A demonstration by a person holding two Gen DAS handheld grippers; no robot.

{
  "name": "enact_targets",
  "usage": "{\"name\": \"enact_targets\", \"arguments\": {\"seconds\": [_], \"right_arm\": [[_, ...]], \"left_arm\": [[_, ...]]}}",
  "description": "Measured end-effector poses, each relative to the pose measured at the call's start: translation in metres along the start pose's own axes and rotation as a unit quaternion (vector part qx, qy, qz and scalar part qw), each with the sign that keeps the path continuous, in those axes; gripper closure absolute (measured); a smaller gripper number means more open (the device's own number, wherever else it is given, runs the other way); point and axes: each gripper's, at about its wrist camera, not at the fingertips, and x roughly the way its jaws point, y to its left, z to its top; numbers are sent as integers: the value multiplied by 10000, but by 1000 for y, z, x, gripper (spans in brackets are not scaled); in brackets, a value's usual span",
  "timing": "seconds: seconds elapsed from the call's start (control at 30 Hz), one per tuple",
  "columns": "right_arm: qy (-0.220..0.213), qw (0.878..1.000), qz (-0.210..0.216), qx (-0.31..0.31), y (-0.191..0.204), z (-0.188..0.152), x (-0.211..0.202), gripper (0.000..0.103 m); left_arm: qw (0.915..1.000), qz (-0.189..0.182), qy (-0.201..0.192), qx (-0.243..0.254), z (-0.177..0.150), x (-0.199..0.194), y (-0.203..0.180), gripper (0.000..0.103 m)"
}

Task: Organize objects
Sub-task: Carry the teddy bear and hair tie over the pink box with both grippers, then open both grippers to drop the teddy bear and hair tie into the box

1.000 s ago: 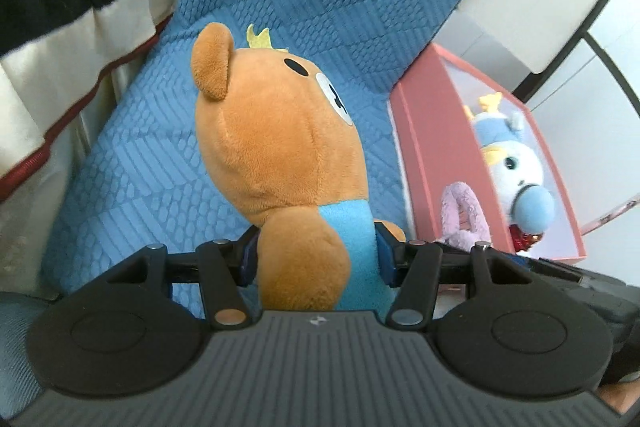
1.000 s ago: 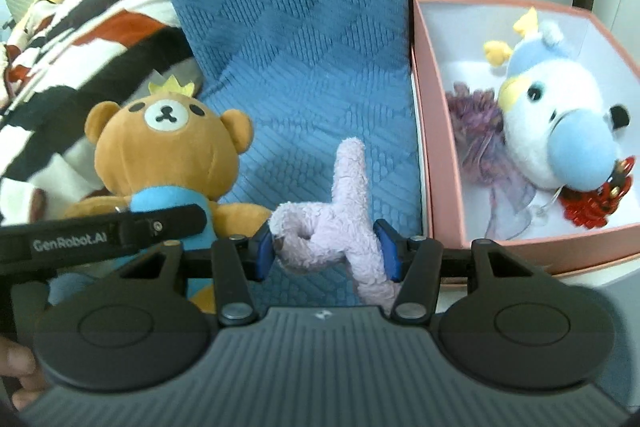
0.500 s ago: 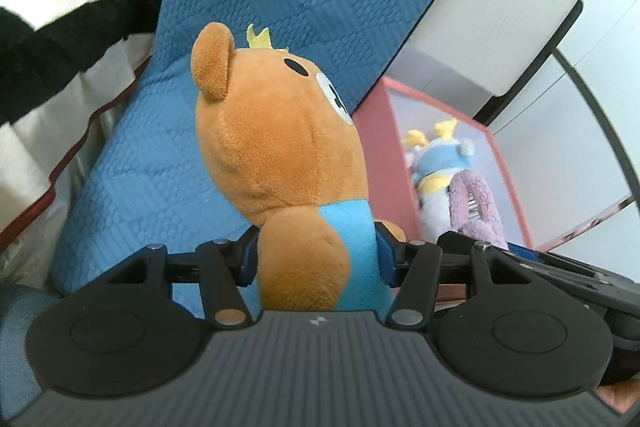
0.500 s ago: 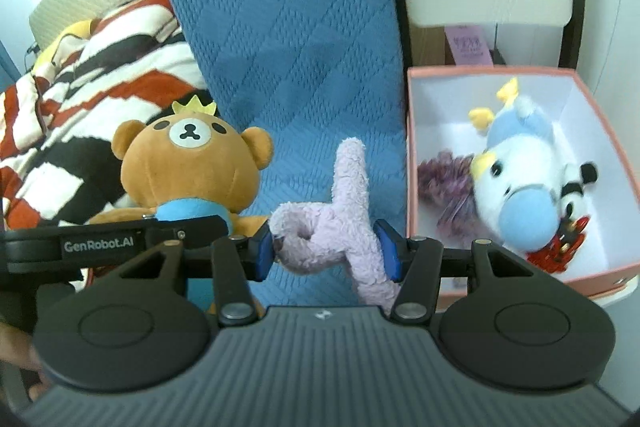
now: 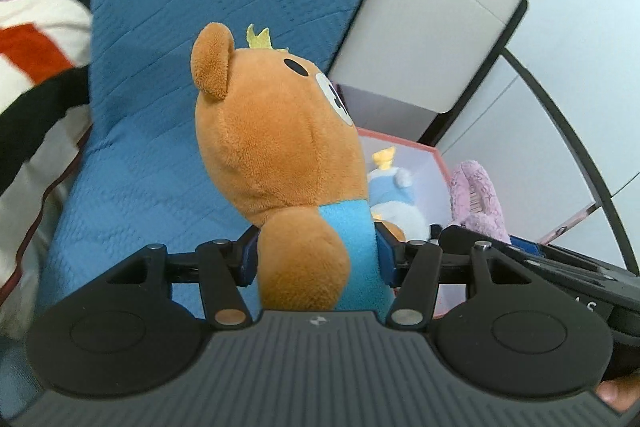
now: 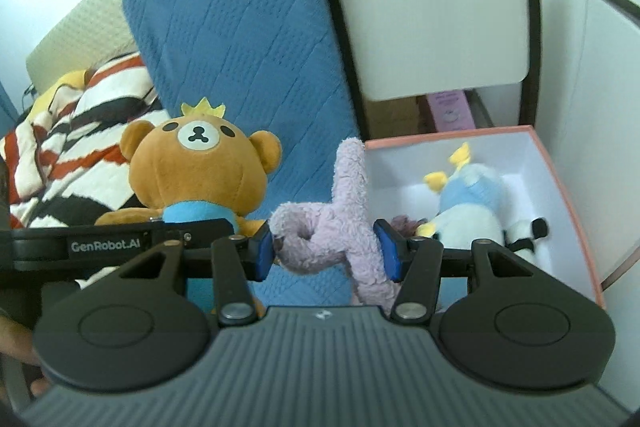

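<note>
One brown bear plush (image 5: 280, 163) is sitting pinched at its torso in the left gripper (image 5: 316, 259), held above the blue quilted cushion (image 5: 168, 107). Only the right wrist view is showing its face and the one lilac plush (image 6: 336, 231) clamped in the right gripper (image 6: 326, 247). One blue-white plush (image 6: 472, 211) is lying inside the single pink box (image 6: 568, 203).

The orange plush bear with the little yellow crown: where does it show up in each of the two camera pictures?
Left wrist view: the orange plush bear with a yellow crown fills the centre, seen from the side, clamped at its body by the left gripper.
Right wrist view: the bear sits left of centre, facing the camera, above the left gripper's black bar.
Shared landmark: the pink open box, to the bear's right in both.
</note>
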Motion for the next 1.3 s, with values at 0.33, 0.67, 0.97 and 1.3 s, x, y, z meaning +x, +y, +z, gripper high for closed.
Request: {"name": "enact_targets", "arguments": {"seconds": [0.33,0.67,0.97,1.3], "right_arm": [[-224,9983,-376,377,-70,19,-12,48],[112,9927,-876,817,-145,5,24,48],[624,9861,-1132,1046,-187,-26,72,48],[821,9823,-1304,1061,-200,-36,91,46]], "left_arm": [[9987,-167,16,472,33,34,-56,41],[9981,-59,370,493,27,111,-75,41],[9949,159,810,576,10,174,-83,41],[9930,302,1038,465,-7,202,-79,36]]}}
